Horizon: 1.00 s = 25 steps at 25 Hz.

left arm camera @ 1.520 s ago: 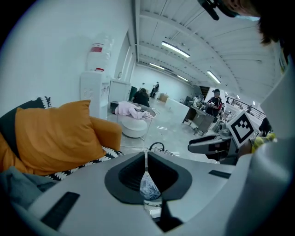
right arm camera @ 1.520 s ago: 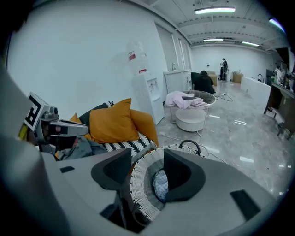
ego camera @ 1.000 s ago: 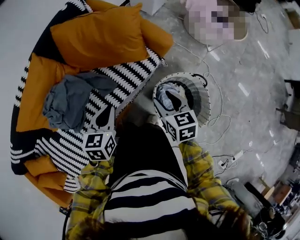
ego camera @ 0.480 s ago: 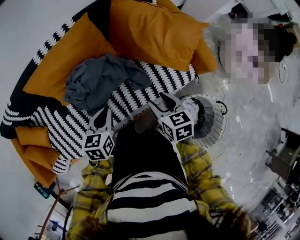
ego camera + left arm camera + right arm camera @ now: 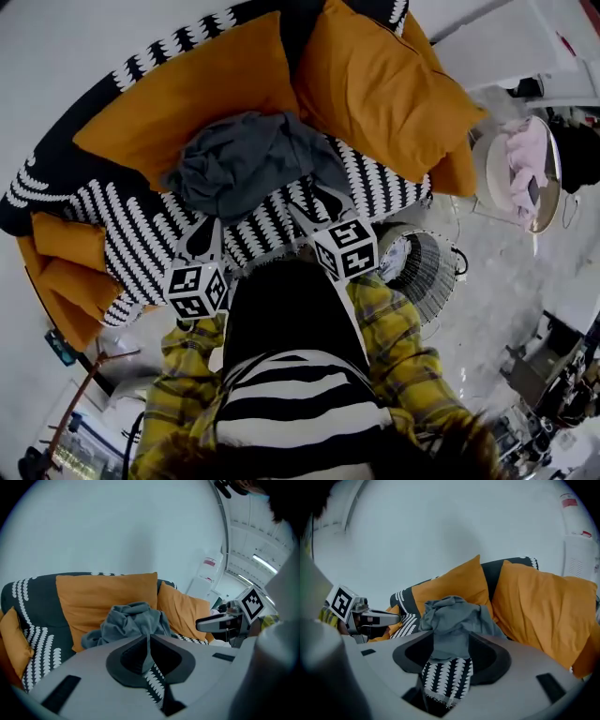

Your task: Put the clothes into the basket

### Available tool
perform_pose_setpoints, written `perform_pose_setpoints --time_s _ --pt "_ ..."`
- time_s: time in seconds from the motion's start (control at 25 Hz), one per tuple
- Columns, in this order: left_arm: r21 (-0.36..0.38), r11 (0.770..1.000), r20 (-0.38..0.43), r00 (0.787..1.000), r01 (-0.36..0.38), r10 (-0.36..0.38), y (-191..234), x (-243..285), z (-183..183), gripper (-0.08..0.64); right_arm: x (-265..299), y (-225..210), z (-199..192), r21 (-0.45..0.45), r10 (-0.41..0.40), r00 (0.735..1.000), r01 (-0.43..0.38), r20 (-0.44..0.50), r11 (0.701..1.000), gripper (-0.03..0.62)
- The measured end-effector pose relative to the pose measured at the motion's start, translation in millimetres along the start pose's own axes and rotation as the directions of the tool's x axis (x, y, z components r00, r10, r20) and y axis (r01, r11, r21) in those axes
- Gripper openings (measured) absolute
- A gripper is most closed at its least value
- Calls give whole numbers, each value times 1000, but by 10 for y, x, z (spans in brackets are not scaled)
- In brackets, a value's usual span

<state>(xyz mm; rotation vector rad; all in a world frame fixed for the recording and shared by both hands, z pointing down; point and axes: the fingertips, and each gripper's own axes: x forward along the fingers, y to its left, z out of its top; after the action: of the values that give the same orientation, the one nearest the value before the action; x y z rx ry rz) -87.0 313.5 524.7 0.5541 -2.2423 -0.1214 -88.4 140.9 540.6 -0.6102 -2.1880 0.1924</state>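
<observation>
"Over the sofa's [image 5: 42, 183] front edge, toward its left end, what are the left tongs [image 5: 211, 227] doing?"

"Nothing useful as they stand. Their jaws are pressed together with nothing between them, pointing down at the black-and-white throw [image 5: 141, 248], short of the clothes."

"And the clothes?"

"One crumpled grey garment [image 5: 246, 164], heaped mid-seat on the throw, against the two orange cushions [image 5: 187, 103] along the sofa's back edge. Neither pair of tongs touches it."

"The right tongs [image 5: 309, 199]?"

"Jaws well apart and empty, lined up with the heap's near edge. Their own view frames grey cloth and patterned throw in the gap, but both lie beyond the tips."

"Where does the garment have to go?"

"Into the wire basket [image 5: 427, 272], on the floor [image 5: 487, 281] off the sofa's right front corner. Something pale seems to lie in it already."

"So what could go wrong?"

"Three things, I'd judge. If the left jaws meet the heap closed, they will shove it toward the cushions instead of taking it. If the right jaws bite too low, they may pinch the throw along with the garment and drag it off the seat. And a single grip on a loose heap lets the rest hang — a trailing end could snag the basket's rim or drop on the floor between sofa and basket. The basket looks light enough to tip."
</observation>
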Motion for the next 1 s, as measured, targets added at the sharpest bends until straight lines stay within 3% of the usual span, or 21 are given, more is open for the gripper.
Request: perform_pose_setpoints --time_s 0.32,0.56,1.0 --pt "-36 998 -7 999 -48 48 619 225 103 32 833 185 209 -42 62 995 -65 -73 997 236" --pt "-87 993 -41 997 -76 72 873 341 -17 34 1250 254 227 -59 91 988 -100 -128 993 247" --pt "-148 983 -52 993 -110 103 1247 486 -134 32 1816 393 319 -42 110 984 -116 -139 992 329"
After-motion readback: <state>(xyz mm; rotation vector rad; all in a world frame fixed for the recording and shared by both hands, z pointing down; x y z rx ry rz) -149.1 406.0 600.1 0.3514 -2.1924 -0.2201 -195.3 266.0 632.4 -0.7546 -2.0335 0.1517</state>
